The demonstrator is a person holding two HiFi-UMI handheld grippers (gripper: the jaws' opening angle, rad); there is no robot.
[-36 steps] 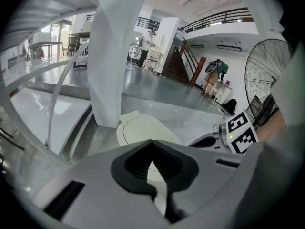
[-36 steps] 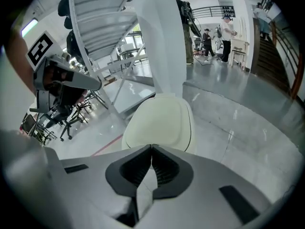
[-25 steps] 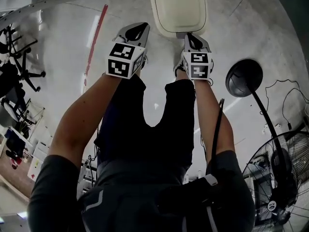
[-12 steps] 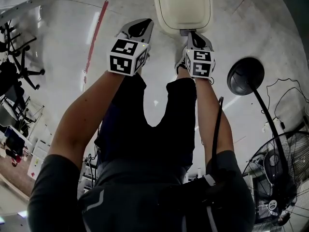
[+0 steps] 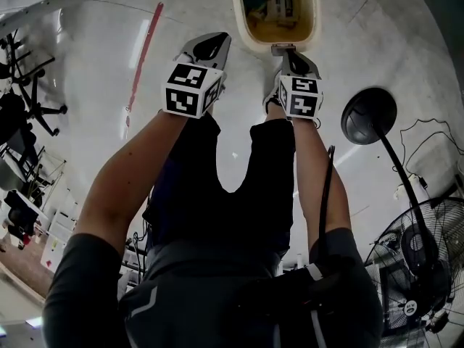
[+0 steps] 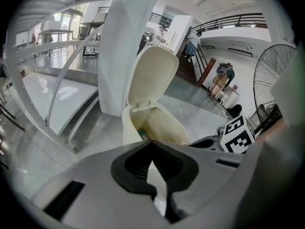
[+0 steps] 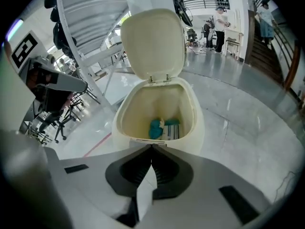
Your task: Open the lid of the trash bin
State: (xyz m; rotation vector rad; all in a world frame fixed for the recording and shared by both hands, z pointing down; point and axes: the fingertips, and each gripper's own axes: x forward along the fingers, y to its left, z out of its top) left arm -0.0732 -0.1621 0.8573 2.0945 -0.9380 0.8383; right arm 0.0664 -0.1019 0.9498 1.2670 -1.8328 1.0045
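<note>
In the head view, the cream plastic trash bin (image 5: 317, 17) is showing its open inside, where a lid was covering it half a second ago. The frame edge is cutting off its far end. The left gripper (image 5: 209, 46) and the right gripper (image 5: 284, 51) are hovering by its near rim.

In the left gripper view, the jaws are meeting on nothing, and the cream oval lid (image 6: 152, 78) is standing upright.

In the right gripper view, the jaws are likewise pressing together, empty. Teal and striped rubbish (image 7: 162, 128) is lying inside the bin, too small to identify.

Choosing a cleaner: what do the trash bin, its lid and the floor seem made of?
Trash bin: probably moulded plastic, matt cream; smooth rounded seamless walls. Lid: apparently the same plastic, a thin one-piece shell on small hinges. Floor: likely polished concrete; grey, glossy, with reflections.
</note>
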